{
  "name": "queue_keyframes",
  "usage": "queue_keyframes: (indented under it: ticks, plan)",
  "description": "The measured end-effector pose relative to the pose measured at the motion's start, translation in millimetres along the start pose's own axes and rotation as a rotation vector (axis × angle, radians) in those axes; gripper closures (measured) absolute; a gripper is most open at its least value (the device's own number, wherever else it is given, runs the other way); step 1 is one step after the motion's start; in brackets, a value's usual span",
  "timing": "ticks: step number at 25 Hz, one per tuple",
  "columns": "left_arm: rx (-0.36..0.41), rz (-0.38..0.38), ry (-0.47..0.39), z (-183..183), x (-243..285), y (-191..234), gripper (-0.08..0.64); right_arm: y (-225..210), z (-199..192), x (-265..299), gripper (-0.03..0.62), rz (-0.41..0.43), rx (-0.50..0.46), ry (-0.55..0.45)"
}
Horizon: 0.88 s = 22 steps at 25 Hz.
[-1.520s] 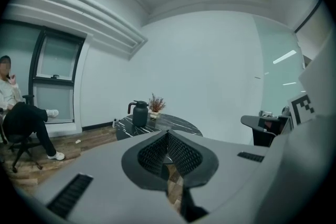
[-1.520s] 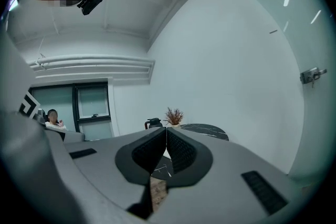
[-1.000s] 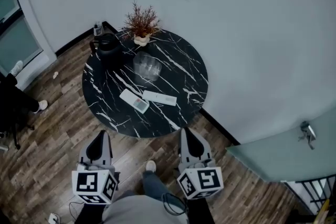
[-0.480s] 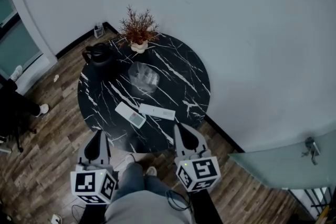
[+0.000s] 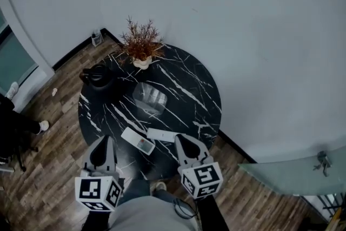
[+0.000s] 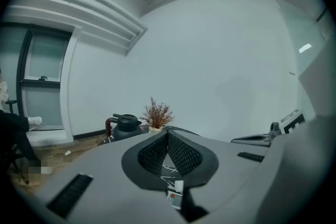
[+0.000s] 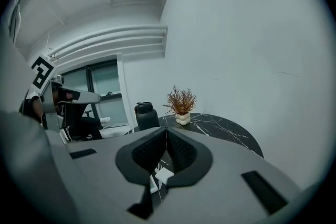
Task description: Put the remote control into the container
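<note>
Bench [image 5: 189,89]: round top, black with white marble veining, standing on a wood-plank floor [image 5: 48,170].

Items directly on the bench:
- Black jug [image 5: 97,77], with a handle, at the far-left edge.
- Potted plant [image 5: 142,63], dried reddish sprigs in a small white pot, at the far edge, near the black jug.
- Clear container [image 5: 150,99], around the centre, apart from the other items.
- Wide remote control [image 5: 138,140], white with coloured buttons, lying angled at the near edge.
- Slim remote control [image 5: 161,134], white, just beside the wide remote control at the near edge; contact between the two cannot be told.
</note>
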<state>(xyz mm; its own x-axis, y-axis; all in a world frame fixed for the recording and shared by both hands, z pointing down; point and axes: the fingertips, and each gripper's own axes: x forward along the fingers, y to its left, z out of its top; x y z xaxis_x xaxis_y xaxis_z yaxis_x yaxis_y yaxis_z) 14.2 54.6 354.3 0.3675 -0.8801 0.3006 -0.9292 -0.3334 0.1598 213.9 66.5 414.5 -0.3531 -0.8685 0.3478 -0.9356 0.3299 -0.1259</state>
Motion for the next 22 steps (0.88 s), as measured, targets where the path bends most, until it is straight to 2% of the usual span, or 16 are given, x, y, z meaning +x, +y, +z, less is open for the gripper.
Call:
queue_keyframes:
  ticks: [5, 8, 12, 16, 22]
  plan:
    - [0.011, -0.051, 0.03, 11.4, 43.1, 21.6, 0.552, -8.2, 4.0, 37.4, 0.588, -0.054, 0.038, 0.023]
    - [0.029, -0.078, 0.046, 16.7, 63.3, 32.9, 0.552, -7.4, -0.5, 54.5, 0.588, -0.045, 0.027, 0.07]
    - [0.016, -0.09, 0.058, 15.7, 81.7, 38.7, 0.552, -5.3, -7.9, 69.4, 0.587, -0.016, -0.035, 0.146]
    - [-0.016, -0.09, 0.065, 8.1, 90.2, 34.7, 0.552, -9.9, -8.7, 76.5, 0.587, -0.014, -0.105, 0.173]
    - [-0.052, -0.021, 0.09, -7.4, 96.9, 46.4, 0.552, -1.8, -17.2, 99.6, 0.586, 0.075, -0.207, 0.236]
